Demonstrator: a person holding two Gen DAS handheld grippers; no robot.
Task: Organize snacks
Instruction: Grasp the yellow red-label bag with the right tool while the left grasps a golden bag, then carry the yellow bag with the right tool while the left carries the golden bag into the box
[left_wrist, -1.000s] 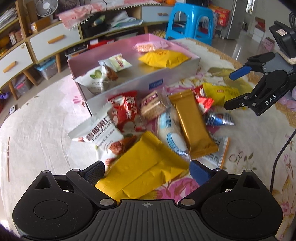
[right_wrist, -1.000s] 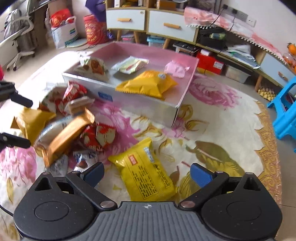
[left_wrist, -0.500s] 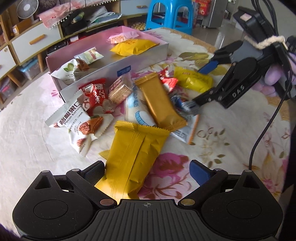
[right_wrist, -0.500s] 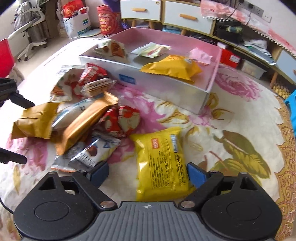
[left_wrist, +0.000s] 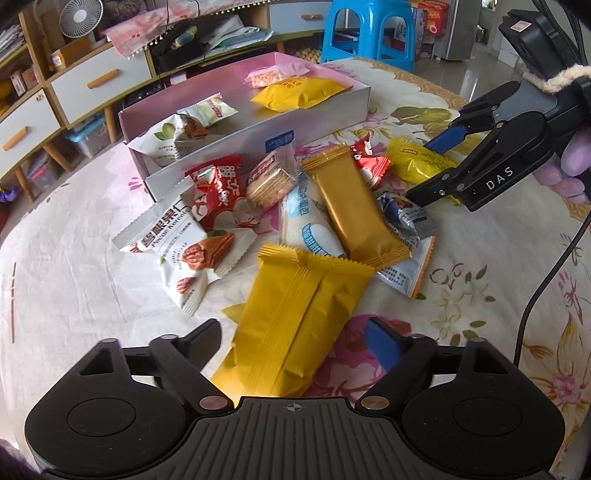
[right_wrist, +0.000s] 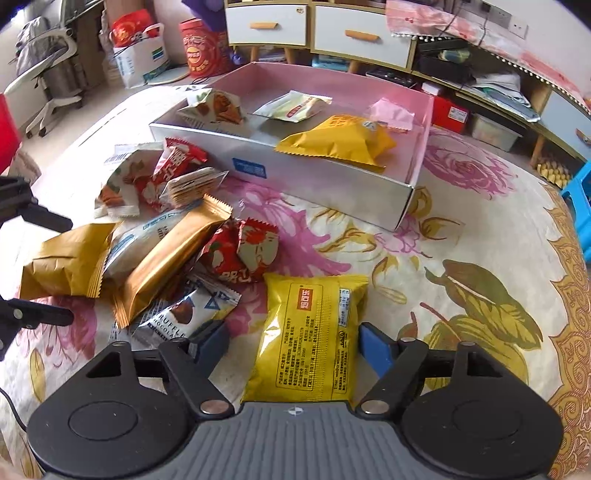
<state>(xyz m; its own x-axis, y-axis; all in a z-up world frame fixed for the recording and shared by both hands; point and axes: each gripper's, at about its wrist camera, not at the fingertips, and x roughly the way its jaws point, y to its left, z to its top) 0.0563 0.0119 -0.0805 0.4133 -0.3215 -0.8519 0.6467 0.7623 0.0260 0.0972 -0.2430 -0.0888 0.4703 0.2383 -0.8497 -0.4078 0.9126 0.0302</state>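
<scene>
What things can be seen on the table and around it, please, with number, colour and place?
box: 1, silver outside, pink inside, far side of the table
snacks in the box: 4; yellow bag, pink pack, two white packs
golden flat pack: 1, between the left gripper's fingers
yellow printed pack: 1, between the right gripper's fingers
golden bar: 1, middle of the pile
red packs: 2 or more, in the pile
white pecan packs: 2, left of the pile
tablecloth: 1, cream with flowers
blue stool: 1, behind the table
left gripper: open
right gripper: open
</scene>
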